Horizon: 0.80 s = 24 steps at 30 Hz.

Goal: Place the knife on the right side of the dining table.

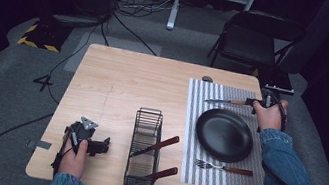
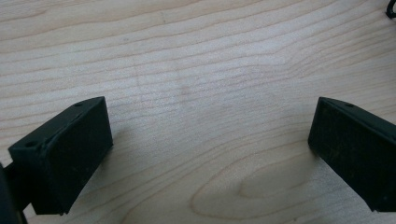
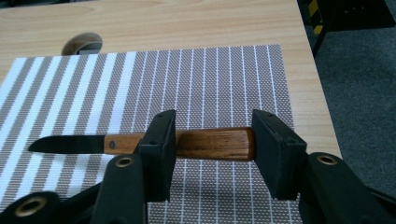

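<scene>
On the one wooden table (image 1: 119, 80) there is one striped placemat (image 1: 239, 181), one black plate (image 1: 224, 134), one fork (image 1: 223, 168), one knife (image 1: 227, 101) and one wire rack (image 1: 148, 120) holding two wooden-handled utensils (image 1: 156, 146). Two grippers are counted, the left gripper (image 1: 101, 147) and the right gripper (image 1: 255, 103). One folding chair (image 1: 255, 39) stands beyond the table

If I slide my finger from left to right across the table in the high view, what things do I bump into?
Left gripper → black wire caddy with two wooden-handled utensils in it → striped placemat → black plate → right gripper around the knife handle.
</scene>
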### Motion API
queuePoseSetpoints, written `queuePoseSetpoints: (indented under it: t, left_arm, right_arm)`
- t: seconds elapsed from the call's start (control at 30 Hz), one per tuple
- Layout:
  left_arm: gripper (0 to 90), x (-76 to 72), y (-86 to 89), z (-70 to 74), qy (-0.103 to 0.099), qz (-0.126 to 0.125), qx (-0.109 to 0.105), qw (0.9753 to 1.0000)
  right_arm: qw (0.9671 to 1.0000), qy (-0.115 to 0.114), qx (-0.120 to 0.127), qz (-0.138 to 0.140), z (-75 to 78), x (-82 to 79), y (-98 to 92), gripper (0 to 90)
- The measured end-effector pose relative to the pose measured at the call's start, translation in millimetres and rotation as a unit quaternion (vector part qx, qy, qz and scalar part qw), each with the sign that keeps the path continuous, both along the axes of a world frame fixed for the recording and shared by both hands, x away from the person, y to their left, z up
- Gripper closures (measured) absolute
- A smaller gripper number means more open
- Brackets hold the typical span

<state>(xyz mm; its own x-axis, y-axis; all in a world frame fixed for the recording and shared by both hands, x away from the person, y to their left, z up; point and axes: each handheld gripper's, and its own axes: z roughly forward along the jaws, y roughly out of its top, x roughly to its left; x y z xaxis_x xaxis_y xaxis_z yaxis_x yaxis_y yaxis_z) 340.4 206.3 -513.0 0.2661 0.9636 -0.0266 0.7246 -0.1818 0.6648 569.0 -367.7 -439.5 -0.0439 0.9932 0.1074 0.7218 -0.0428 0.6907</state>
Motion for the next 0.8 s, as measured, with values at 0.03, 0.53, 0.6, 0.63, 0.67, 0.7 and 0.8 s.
queuePoseSetpoints:
  t: [0.03, 0.53, 0.6, 0.63, 0.67, 0.7, 0.8]
  left_arm:
    - [0.0, 0.0, 0.0, 0.0, 0.0, 0.0, 0.0, 1.0]
    - [0.0, 0.0, -0.1, 0.0, 0.0, 0.0, 0.0, 1.0]
    - [0.0, 0.0, 0.0, 0.0, 0.0, 0.0, 0.0, 1.0]
    - [0.0, 0.0, 0.0, 0.0, 0.0, 0.0, 0.0, 1.0]
    - [0.0, 0.0, 0.0, 0.0, 0.0, 0.0, 0.0, 1.0]
    - [0.0, 0.0, 0.0, 0.0, 0.0, 0.0, 0.0, 1.0]
    - [0.0, 0.0, 0.0, 0.0, 0.0, 0.0, 0.0, 1.0]
  right_arm:
    - [1.0, 0.002, -0.004, 0.001, -1.6, 0.5, -0.3, 51.8]
    - [0.9996, 0.015, -0.024, 0.0, -20.9, 5.3, -1.4, 51.8]
    - [0.9996, 0.014, -0.024, -0.001, -20.8, 4.8, -2.6, 51.2]
    - [0.9996, 0.012, -0.025, 0.0, -20.5, 4.6, -3.5, 50.9]
    - [0.9996, 0.012, -0.025, -0.001, -20.0, 4.3, -4.1, 50.6]
    - [0.9996, 0.01, -0.025, -0.002, -19.4, 4.0, -4.7, 50.4]
    - [0.9997, 0.006, -0.024, 0.0, -16.8, 2.6, -5.7, 49.8]
